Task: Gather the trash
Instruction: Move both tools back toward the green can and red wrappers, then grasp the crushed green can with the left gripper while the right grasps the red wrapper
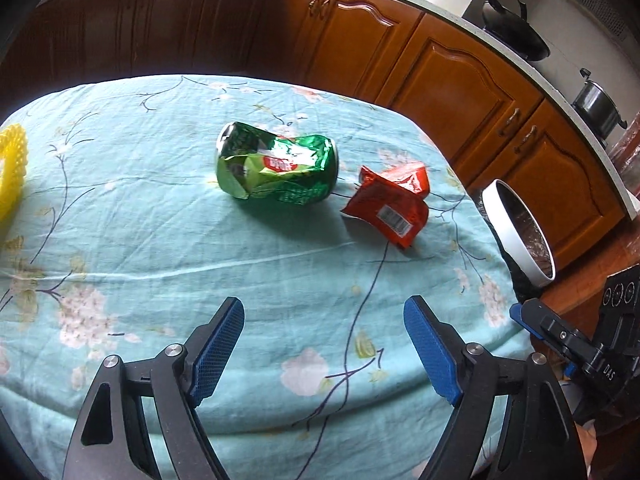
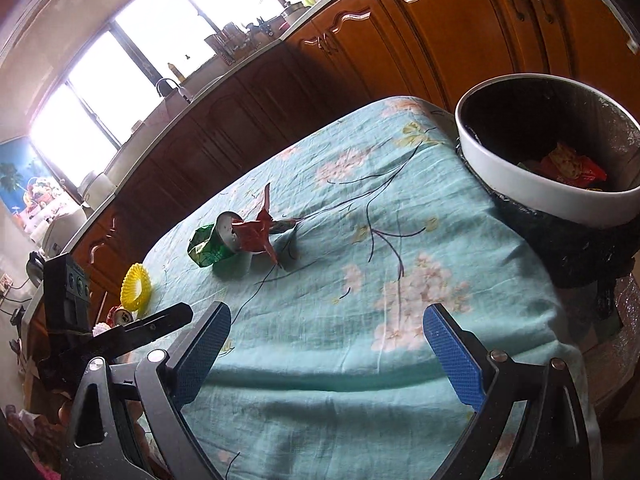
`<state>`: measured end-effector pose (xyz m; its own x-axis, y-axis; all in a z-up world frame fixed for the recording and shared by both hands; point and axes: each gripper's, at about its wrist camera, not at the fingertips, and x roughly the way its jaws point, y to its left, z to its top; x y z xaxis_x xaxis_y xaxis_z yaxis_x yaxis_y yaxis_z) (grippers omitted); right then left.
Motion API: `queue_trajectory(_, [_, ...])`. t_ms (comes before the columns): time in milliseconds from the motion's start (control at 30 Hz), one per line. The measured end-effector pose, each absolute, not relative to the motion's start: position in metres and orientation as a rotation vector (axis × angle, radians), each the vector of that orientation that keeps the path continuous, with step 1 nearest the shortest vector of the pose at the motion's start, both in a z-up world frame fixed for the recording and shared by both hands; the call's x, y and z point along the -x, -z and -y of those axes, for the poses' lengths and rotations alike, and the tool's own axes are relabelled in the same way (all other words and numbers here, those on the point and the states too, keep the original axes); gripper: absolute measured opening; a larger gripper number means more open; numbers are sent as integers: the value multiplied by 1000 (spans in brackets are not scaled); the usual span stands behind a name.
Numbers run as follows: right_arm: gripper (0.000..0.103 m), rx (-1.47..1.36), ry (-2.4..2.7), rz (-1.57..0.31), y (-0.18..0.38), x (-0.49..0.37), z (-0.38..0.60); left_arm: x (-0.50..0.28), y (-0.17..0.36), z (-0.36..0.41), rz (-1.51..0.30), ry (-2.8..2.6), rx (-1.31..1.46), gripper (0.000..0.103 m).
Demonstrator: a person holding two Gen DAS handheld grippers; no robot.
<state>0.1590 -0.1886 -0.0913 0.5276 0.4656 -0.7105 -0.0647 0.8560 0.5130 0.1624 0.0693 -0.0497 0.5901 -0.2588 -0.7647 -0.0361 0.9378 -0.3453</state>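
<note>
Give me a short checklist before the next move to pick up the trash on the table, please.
1. Left gripper open, nothing between its fingers: ok.
2. Right gripper open, empty: ok.
3. Can lies free on the cloth, path from the left gripper clear: ok.
4. Red wrapper apart from the can: cannot tell; they overlap in the right view.
5. Bin open, with room inside: ok.
6. Either gripper already touching trash: not ok, both are short of it.

A pale-blue floral tablecloth (image 1: pixel 168 240) covers the table, a yellow ring-shaped plastic piece (image 2: pixel 137 289) lies near its far edge, and behind run brown wooden cabinets (image 1: pixel 452 76) whose counter bears a black wok (image 1: pixel 514 36) and a steel pot (image 1: pixel 596 106).
</note>
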Motion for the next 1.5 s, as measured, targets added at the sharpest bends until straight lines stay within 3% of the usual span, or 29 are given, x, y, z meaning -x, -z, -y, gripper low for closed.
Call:
queue_trajectory(700, [97,-497,-429,-1006,97,-212,140,-194,37,-142,-872,60,433,83])
queue_trajectory(833, [94,-515,-407,-992,98,-233,139,-222,35,-148,-871,62,427,81])
queue_trajectory(1033, [80,-491,-384,-1021,109,-259,130,-266,48,-144,-912,76,399,78])
queue_trajectory(1133, [67,-493,-390,-1045,118,-267,125,-281,56,-140,-942,86,374,62])
queue_trajectory(1200, [60,-512,-415,-1050,122,-269,122,-287,62,-136,-961,106,364,45])
queue_trajectory(1300, [36,-494,-438,-1027,116,-266,118,-291,63,-131,-950,142,356,22])
queue_trajectory(1367, [24,-467,-425,-1021,111,-262,119,-289,59,-124,-935,147,325,15])
queue_trajectory(1500, [19,-480,-418,-1002,104,-253,133,-276,50,-113,-906,176,294,12])
